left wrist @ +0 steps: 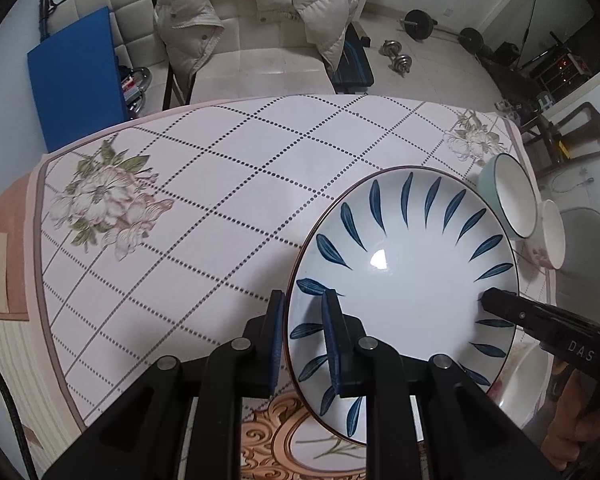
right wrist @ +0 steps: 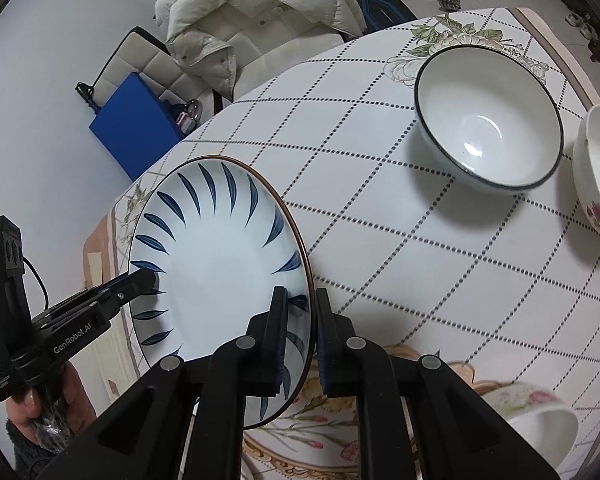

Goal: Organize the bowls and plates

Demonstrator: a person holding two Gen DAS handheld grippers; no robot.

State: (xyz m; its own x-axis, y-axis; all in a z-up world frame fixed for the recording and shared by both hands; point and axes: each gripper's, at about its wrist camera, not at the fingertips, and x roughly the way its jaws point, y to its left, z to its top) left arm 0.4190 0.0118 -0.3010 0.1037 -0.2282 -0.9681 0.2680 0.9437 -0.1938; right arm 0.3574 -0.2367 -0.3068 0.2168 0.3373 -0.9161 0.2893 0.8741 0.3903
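While both tools clamp the blue-leaf plate (left wrist: 404, 292) by opposite edges, it hangs above the table (left wrist: 204, 184) rather than resting on it. The left hand-held gripper (left wrist: 304, 300) is closed on the rim nearest its camera, one finger over the painted face and one under the edge. The right hand-held gripper (right wrist: 302, 300) is closed the same way on the far side of the rim. To my eye, the step in hand is carrying the plate to wherever it belongs. Doing that well means keeping both grips at the same height so the glazed rim does not slide out. It also means moving the two hands as one, since pulling apart or twisting would lever the plate loose.

Seen from the right wrist, the dark-rimmed white bowl (right wrist: 488, 120) stands upright and well apart from the plate. A flowered bowl (right wrist: 598, 176) sits just beside it at the frame's edge, and another pale dish (right wrist: 540, 420) lies near the lower corner. That view also shows the person's hand (right wrist: 40, 412) around the left tool's handle. The left wrist view squeezes those bowls (left wrist: 516, 200) into its right margin, barely readable. In return it shows a wide stretch of bare cloth to the plate's left, which could serve as a place to set it down.
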